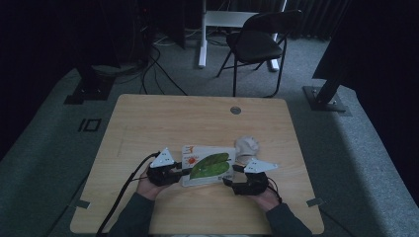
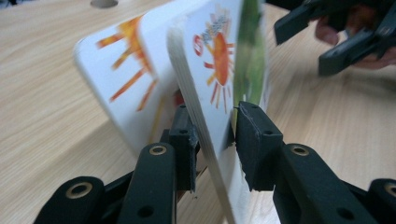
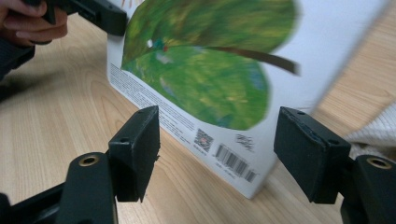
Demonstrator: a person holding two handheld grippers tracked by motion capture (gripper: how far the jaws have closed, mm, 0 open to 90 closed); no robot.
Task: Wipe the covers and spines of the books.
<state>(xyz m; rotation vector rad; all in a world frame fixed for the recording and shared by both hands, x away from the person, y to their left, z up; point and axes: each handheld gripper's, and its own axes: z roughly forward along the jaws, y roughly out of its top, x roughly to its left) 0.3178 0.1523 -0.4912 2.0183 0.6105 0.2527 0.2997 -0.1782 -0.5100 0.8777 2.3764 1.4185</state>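
Black, blocky jaws of the left gripper [image 2: 212, 140] pinch the thick glossy board book [image 2: 219, 70] at its edge, holding it tilted up off the pale woodgrain table [image 1: 163, 118]; the right gripper [image 3: 217, 149] stands open just before its barcoded, leaf-printed cover

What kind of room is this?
Probably a workroom or recording studio, not a home: dark curtains hang all round, cables trail over grey carpet, and a folding chair stands behind the wooden table.
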